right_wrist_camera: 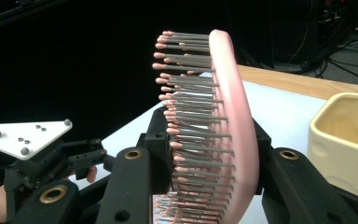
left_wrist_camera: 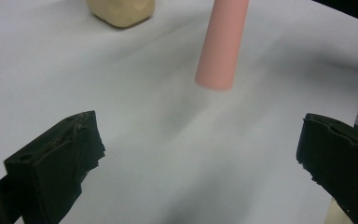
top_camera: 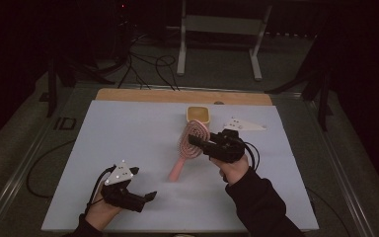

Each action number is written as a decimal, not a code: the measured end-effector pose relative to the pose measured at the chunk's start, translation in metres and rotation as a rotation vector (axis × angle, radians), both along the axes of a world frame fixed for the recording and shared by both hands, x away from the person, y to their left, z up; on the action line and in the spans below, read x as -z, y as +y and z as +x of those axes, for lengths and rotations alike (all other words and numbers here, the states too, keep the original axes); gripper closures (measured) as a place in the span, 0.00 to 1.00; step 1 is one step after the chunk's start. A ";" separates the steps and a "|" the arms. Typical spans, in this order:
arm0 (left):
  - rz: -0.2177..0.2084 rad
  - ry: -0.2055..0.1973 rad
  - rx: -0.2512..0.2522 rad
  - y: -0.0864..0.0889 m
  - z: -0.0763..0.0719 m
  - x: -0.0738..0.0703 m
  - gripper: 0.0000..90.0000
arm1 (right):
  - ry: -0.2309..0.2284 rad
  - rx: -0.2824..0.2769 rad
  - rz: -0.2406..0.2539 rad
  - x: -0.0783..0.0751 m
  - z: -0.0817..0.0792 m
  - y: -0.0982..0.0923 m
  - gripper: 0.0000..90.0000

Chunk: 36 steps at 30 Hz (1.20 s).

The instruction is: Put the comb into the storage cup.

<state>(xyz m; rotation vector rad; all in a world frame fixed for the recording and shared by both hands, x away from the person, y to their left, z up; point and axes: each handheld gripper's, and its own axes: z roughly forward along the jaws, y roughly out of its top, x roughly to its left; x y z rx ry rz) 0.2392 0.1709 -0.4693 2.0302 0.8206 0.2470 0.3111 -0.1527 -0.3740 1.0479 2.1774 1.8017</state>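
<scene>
Holding pink hairbrush (top_camera: 191, 139) by its head, clamped in right gripper (top_camera: 201, 143), handle end raised off white table sheet (top_camera: 128, 133). Left gripper (top_camera: 145, 183) released, jaws wide, aimed at handle. Cream cup (top_camera: 199, 114) just behind. Pickup done; handover or placement apparently pending.

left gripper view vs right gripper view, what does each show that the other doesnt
Left gripper view alone: the brush's round pink handle end above the white sheet, between wide-apart black jaws.
Right gripper view alone: the brush head's bristles, clamped between that gripper's jaws, the left gripper with its grey plate, and the wooden table edge.
Both: the pink hairbrush, the cream container and the white sheet.
</scene>
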 end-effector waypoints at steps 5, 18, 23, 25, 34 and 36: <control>0.007 0.008 -0.008 0.006 -0.004 0.004 0.00 | -0.010 0.008 -0.005 -0.003 0.002 -0.005 0.72; 0.019 0.034 -0.039 0.022 -0.013 0.014 0.00 | -0.044 0.035 -0.011 -0.017 0.009 -0.018 0.72; 0.022 0.026 -0.038 0.024 -0.015 0.017 0.00 | -0.054 0.049 -0.004 -0.024 0.013 -0.023 0.72; 0.030 0.024 -0.041 0.024 -0.015 0.018 0.00 | -0.061 0.052 -0.005 -0.026 0.014 -0.025 0.72; 0.016 0.021 -0.053 0.027 -0.016 0.020 0.00 | -0.091 0.077 0.005 -0.039 0.022 -0.033 0.72; 0.022 0.019 -0.048 0.027 -0.016 0.020 0.00 | -0.097 0.086 0.011 -0.043 0.024 -0.035 0.72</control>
